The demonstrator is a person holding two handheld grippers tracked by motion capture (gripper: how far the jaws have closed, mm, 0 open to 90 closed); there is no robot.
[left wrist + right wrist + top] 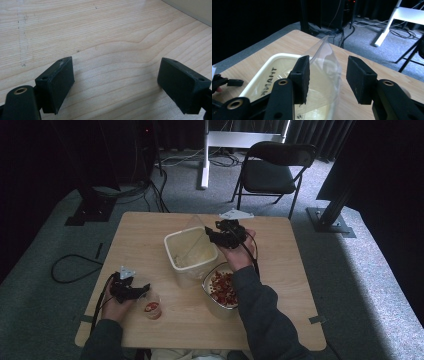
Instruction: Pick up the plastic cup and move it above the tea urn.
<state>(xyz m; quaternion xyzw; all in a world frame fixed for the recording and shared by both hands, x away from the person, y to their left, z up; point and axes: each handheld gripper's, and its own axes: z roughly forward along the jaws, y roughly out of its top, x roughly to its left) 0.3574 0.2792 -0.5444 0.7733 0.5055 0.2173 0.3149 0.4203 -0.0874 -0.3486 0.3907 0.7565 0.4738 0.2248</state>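
Hidden: the right sleeve (260, 315) covers part of the bowl (212, 295), and the red pieces in it are too small to name.
Cut off: in the left gripper view the pale corner at top right cannot be identified.
Hard to make out: the small cup (151, 308) has a red patch, its print unreadable.
Left hand-held gripper (131, 289): low over the counter (280, 250) near its front left, held in the left hand (116, 307), just beside the cup.
Left state: released; in its own view (115, 82) the jaws stand wide apart over bare wood, nothing between them.
Right hand-held gripper (212, 234): raised at the tub (172, 251), at the counter's middle, wrist bent, forearm reaching over the bowl.
Right state: released; in its own view (328, 77) the jaws stand apart around a clear plastic bag (325, 67), whose edge rises between them; contact with a pad cannot be told.
Bag: its lower part sits in the tub (262, 72).
Writing: mirrored letters on the tub wall read "THANK", the rest cut off.
Behind: a folding chair (272, 170) on the floor.
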